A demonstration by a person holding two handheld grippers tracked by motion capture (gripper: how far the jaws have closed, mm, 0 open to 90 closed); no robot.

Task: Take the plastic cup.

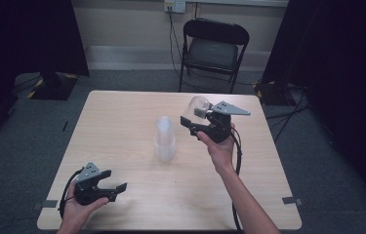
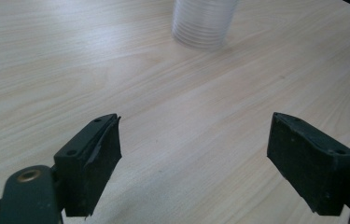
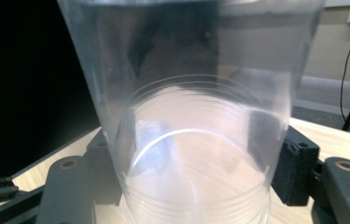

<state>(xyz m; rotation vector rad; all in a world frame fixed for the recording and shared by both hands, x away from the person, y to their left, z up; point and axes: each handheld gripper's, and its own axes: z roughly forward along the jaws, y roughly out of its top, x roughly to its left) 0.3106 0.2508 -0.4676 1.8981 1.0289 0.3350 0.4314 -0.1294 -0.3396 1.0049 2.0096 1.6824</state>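
A pale wooden table (image 1: 122, 126) with rounded corners stood on a grey carpeted floor (image 1: 19, 146). Beyond the table's far edge, a black folding chair (image 1: 213, 46) faced it, set against a cream wall (image 1: 122, 22). Above the chair, a white wall socket (image 1: 174, 5) held a plug, and a dark cable (image 1: 173, 44) hung down from it just left of the chair. Black curtains (image 1: 24, 34) hung well to the left and right of the table. Left of the table, near the curtain, sat a dark stand base (image 1: 51, 83) edged with yellow-and-black tape. Small tape strips (image 1: 292, 200) marked the floor by the table's near corners.
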